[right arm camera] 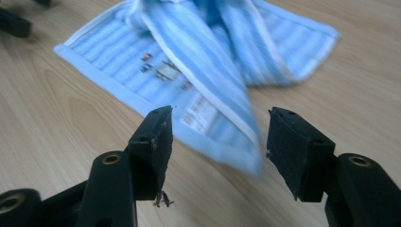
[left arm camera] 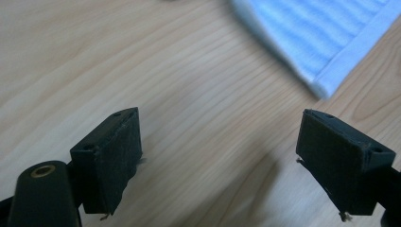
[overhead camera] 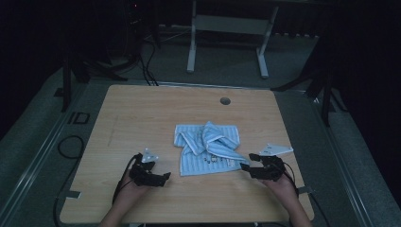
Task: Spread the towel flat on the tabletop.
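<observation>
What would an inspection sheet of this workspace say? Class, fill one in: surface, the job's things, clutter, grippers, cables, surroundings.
Surface: light wooden table with a round hole near its far edge.
Job's things: blue striped towel, crumpled and partly folded over itself, printed label facing up.
Clutter: nothing seen.
Grippers: left hand-held gripper open over bare wood, short of the towel's corner; right hand-held gripper open, a towel corner lying between its jaws, pads not pressing on it.
Cables: black cable looped on the floor at the table's left; more cables on the floor beyond the far edge.
Surroundings: dark room, grey floor, white table frame behind.
</observation>
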### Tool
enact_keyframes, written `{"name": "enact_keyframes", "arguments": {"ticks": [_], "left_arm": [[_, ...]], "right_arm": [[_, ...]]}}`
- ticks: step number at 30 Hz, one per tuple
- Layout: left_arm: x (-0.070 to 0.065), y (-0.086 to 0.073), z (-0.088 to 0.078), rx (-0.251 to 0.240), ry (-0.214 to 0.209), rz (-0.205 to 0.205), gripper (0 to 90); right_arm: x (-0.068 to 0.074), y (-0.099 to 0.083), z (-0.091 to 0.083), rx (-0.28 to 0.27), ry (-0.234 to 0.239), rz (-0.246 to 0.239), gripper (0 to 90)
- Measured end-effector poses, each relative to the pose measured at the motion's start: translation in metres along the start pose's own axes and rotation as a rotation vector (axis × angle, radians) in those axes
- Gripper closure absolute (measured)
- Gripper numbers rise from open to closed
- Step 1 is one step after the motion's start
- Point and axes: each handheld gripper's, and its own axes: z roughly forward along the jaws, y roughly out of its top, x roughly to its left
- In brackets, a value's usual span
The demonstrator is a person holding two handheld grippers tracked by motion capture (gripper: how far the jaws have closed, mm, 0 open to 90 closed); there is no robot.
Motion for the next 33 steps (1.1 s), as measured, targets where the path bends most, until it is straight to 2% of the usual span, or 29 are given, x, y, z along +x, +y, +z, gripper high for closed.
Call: {"name": "enact_keyframes", "arguments": {"ticks": [4, 6, 8, 14, 15, 17, 19, 25, 27, 29, 31, 33], "left_arm": [[-0.014, 0.019, 0.010, 0.026, -0.033, 0.059, 15.1], [-0.016, 0.022, 0.012, 0.023, -0.033, 0.071, 16.6], [-0.021, 0.033, 0.017, 0.020, -0.043, 0.088, 16.8], [-0.027, 0.051, 0.027, 0.014, -0.050, 0.108, 18.9], [-0.028, 0.059, 0.033, 0.013, -0.058, 0.106, 19.8], [-0.028, 0.063, 0.036, 0.015, -0.052, 0.107, 19.9], [-0.031, 0.074, 0.044, 0.015, -0.045, 0.107, 21.8], [-0.035, 0.087, 0.057, 0.011, -0.043, 0.124, 31.6], [-0.036, 0.090, 0.062, 0.027, -0.041, 0.127, 32.7], [-0.037, 0.091, 0.064, 0.021, -0.038, 0.126, 35.0], [-0.038, 0.095, 0.069, 0.019, -0.020, 0.122, 38.4], [-0.038, 0.097, 0.074, 0.038, -0.004, 0.137, 42.1]], "right_arm": [[0.014, 0.019, 0.017, 0.017, 0.022, -0.056, 41.5], [0.017, 0.022, 0.021, 0.023, 0.020, -0.066, 41.4], [0.023, 0.033, 0.033, 0.038, 0.021, -0.095, 41.4], [0.034, 0.045, 0.053, 0.067, 0.023, -0.138, 39.4], [0.037, 0.049, 0.061, 0.087, 0.006, -0.159, 39.2], [0.038, 0.050, 0.066, 0.100, 0.002, -0.161, 38.9], [0.037, 0.053, 0.078, 0.124, -0.029, -0.172, 38.1], [0.036, 0.057, 0.096, 0.166, -0.065, -0.182, 36.0], [0.036, 0.057, 0.098, 0.170, -0.061, -0.182, 35.7], [0.036, 0.057, 0.102, 0.176, -0.071, -0.181, 35.4], [0.038, 0.059, 0.104, 0.173, -0.071, -0.185, 35.6], [0.041, 0.061, 0.105, 0.166, -0.071, -0.198, 36.7]]}}
